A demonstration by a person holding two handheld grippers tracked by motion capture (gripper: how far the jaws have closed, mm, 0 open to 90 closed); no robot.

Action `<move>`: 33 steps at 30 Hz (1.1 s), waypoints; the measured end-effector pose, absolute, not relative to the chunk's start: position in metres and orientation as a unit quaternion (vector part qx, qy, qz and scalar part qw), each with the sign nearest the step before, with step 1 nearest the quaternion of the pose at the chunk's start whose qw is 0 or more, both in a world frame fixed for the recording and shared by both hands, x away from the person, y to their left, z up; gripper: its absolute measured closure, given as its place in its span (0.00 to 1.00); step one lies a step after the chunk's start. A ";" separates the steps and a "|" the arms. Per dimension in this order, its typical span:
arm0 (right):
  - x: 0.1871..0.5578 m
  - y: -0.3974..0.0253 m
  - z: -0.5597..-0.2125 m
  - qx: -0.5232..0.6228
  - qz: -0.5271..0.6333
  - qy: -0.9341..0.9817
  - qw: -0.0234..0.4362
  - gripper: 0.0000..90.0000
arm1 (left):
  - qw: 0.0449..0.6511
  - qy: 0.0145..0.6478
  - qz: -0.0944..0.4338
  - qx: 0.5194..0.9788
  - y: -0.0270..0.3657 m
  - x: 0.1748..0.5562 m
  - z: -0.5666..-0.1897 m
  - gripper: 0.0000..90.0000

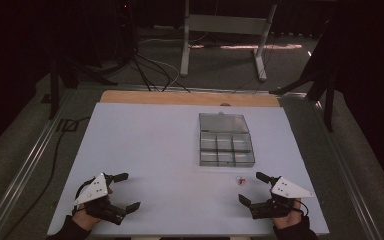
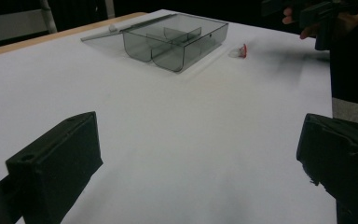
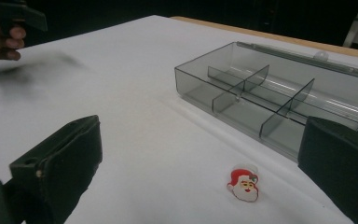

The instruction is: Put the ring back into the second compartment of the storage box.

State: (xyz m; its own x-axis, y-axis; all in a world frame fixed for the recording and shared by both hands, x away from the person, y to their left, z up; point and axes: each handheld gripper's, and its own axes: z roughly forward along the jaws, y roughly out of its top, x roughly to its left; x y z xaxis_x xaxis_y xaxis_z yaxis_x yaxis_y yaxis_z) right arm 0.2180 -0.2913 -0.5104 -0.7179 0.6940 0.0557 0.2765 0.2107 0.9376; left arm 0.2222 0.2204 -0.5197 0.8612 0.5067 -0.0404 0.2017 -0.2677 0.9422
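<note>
A clear grey compartment box (image 1: 226,145) (image 2: 177,39) (image 3: 270,100) lies open on the white table, its lid folded flat behind it and its cells empty. A small red and white Santa-face piece (image 1: 241,181) (image 2: 239,51) (image 3: 244,185) lies on the table just in front of the box. My right gripper (image 1: 253,189) (image 3: 200,172) rests near the front right edge, open, with the Santa piece just ahead of its jaws. My left gripper (image 1: 126,191) (image 2: 200,163) rests at the front left, open and holding nothing.
The white table sheet (image 1: 145,150) has a wooden edge (image 1: 180,97) at the far side. A metal frame stand (image 1: 225,30) and cables (image 1: 150,70) are on the dark floor beyond the table.
</note>
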 end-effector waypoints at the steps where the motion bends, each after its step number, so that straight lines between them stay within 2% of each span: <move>1: 0.218 -0.292 -0.511 0.324 0.539 0.753 0.195 0.00 | 0.558 0.228 0.137 0.786 0.221 0.223 -0.520 0.00; 33: 0.213 -0.281 -0.506 0.305 0.525 0.773 0.184 0.00 | 0.553 0.226 0.138 0.790 0.218 0.221 -0.520 0.00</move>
State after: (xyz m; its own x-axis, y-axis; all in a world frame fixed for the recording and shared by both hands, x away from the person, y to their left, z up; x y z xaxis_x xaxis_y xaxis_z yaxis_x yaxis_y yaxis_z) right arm 0.2134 -0.2815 -0.5061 -0.7460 0.6651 0.0351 0.2782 0.2632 0.9237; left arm 0.2210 0.2181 -0.5198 0.8596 0.5099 -0.0321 0.2048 -0.2863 0.9360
